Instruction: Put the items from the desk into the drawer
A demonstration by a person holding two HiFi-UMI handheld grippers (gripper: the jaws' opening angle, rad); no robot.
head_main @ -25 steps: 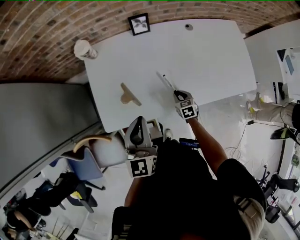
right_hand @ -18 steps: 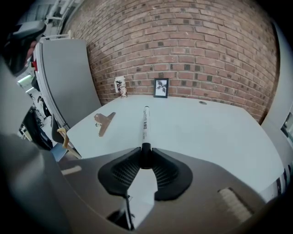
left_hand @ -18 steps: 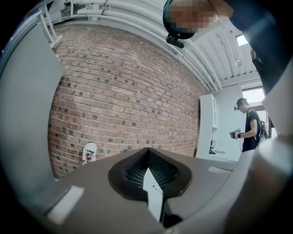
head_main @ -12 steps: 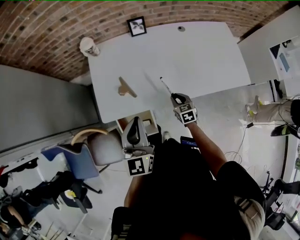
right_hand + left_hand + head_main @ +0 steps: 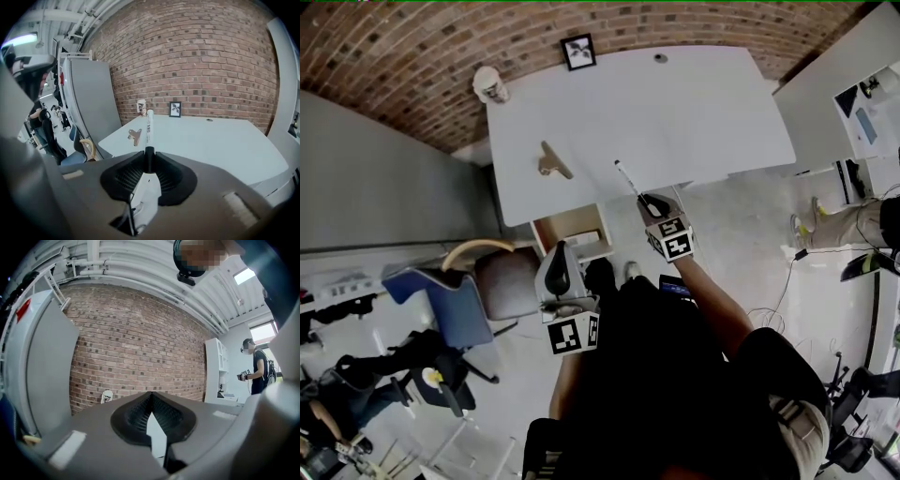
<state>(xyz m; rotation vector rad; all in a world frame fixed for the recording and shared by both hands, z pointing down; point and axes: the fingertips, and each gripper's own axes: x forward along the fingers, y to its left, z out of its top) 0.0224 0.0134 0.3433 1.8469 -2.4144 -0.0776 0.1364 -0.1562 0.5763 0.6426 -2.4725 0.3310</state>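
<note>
right gripper (image 5: 148, 151) clamps marker (image 5: 149, 126) (drawer (image 5: 570, 227) open)

drawer (image 5: 570, 228) rear hidden under desk (image 5: 694, 112) | marker (image 5: 148, 125) print too small to read

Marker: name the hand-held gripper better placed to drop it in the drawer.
Right. The right hand-held gripper is shut on the marker, near the open drawer under the desk. The left hand-held gripper is shut and empty.

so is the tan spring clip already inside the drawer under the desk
No, the tan spring clip lies in the open on the white desk top, not in any drawer.
</note>
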